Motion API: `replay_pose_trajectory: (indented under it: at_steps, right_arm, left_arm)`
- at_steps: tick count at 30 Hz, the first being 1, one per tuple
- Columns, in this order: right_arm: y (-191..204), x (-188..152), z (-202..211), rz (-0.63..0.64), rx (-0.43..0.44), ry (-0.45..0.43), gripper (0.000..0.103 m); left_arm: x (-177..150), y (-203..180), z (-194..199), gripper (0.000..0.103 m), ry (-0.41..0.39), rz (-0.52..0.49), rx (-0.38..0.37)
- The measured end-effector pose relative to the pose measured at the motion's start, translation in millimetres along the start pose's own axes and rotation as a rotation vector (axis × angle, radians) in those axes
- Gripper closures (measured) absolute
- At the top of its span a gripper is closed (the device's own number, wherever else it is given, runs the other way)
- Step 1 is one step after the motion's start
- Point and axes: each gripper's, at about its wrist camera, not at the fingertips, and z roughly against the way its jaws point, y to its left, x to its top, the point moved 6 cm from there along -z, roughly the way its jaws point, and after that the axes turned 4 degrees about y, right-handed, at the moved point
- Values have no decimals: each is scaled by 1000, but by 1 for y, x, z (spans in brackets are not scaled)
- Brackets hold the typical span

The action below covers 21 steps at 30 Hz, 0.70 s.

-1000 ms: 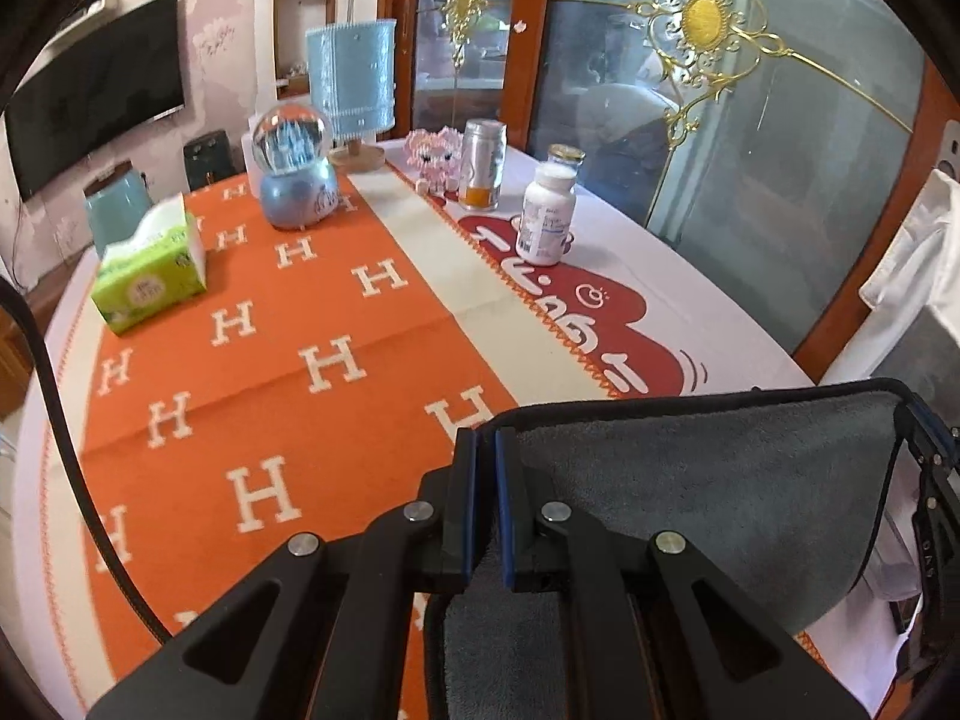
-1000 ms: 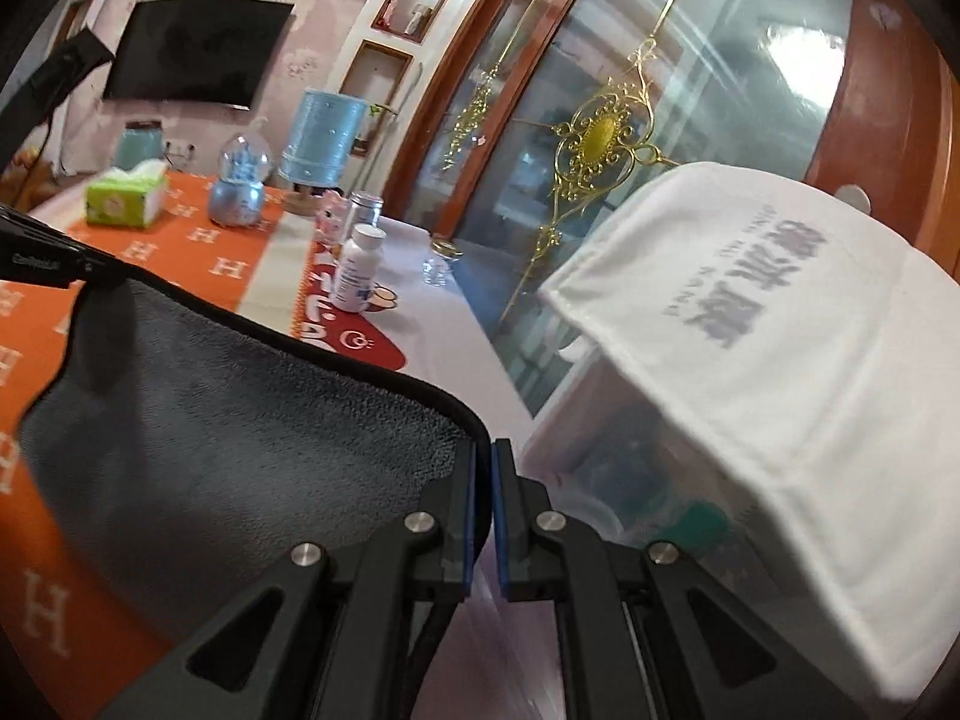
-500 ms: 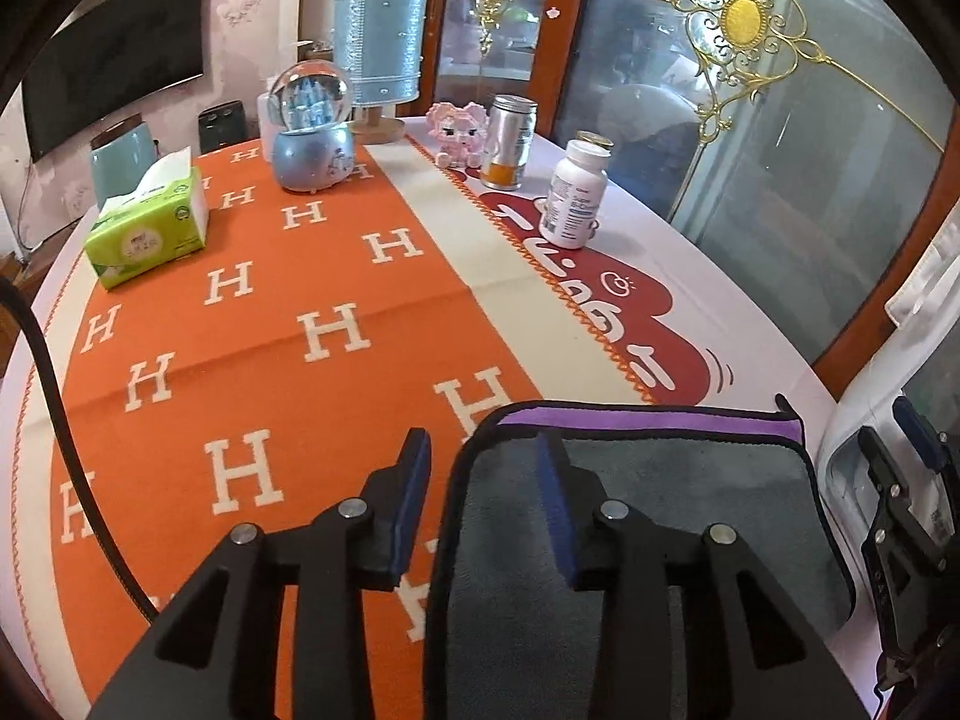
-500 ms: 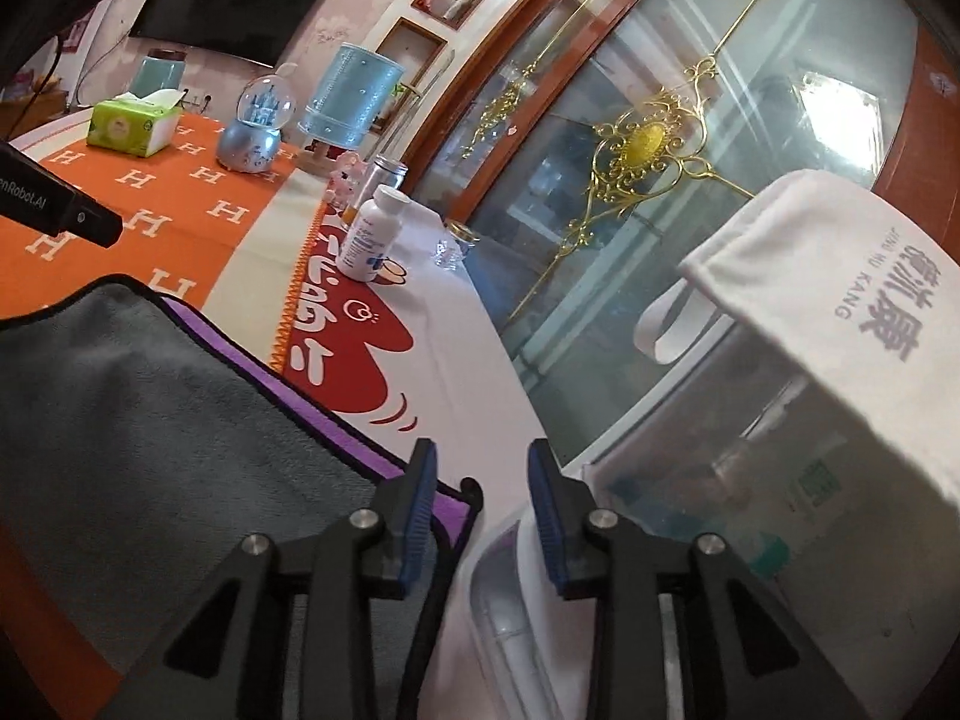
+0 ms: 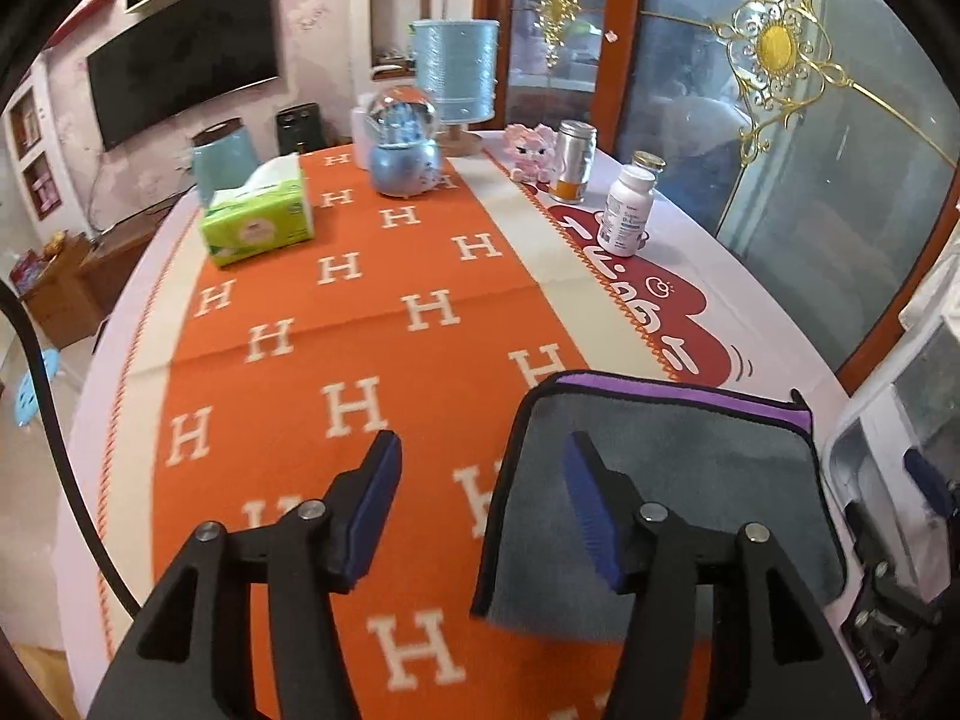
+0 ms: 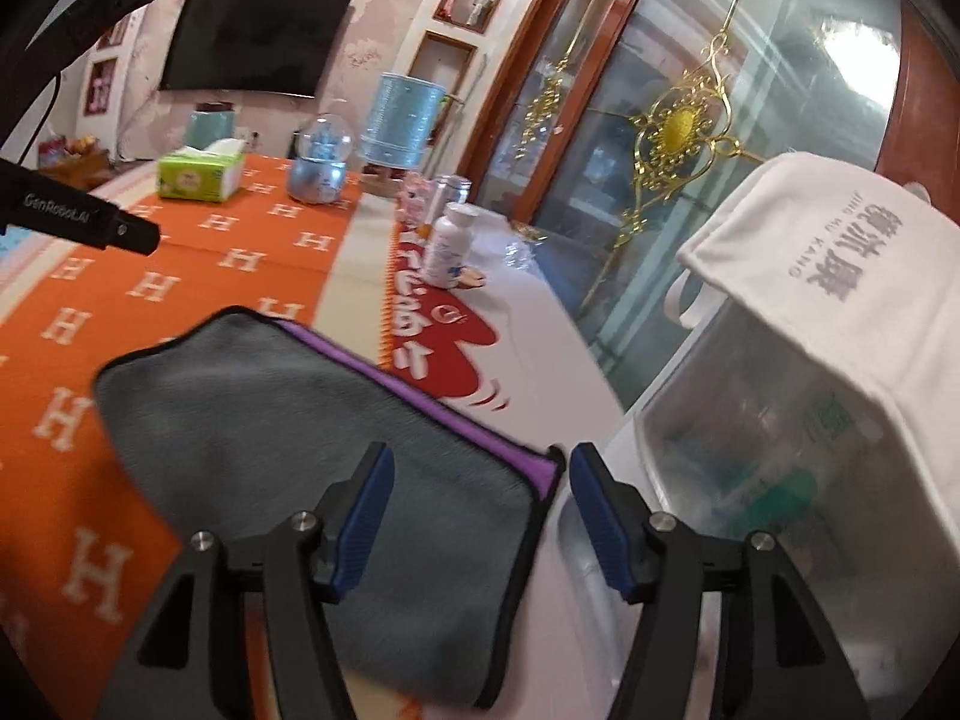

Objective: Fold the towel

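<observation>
A grey towel [image 5: 690, 468] with black trim lies folded flat on the orange H-patterned table runner [image 5: 372, 324]; a purple strip shows along its far edge. It also shows in the right wrist view [image 6: 288, 420]. My left gripper [image 5: 480, 474] is open and empty, straddling the towel's left edge. My right gripper [image 6: 480, 486] is open and empty, above the towel's right corner. The left gripper's black body [image 6: 78, 222] shows at the left of the right wrist view.
A green tissue box [image 5: 258, 222], a snow globe [image 5: 405, 150], a blue lamp [image 5: 459, 78], a pink figurine [image 5: 528, 153], a can [image 5: 573, 162] and a white pill bottle [image 5: 627, 210] stand at the far side. A clear bin under a white cloth [image 6: 840, 330] stands right of the towel.
Both grippers were shut on the towel's raised edge a second ago. They laid it down, opened and let go, then drew back and opened wider. The towel now lies folded.
</observation>
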Motion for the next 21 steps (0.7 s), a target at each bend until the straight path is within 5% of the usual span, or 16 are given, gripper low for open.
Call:
replay_pose_trajectory:
  at_steps: [12, 21]
  right_arm:
    - [16, -62, 65, -10, 245, 111, 33]
    - [11, -108, 114, -35, 338, 173, 27]
  left_arm:
    - [-81, 9, 93, 36, 20, 82, 58]
    - [-162, 13, 150, 25, 59, 161, 120]
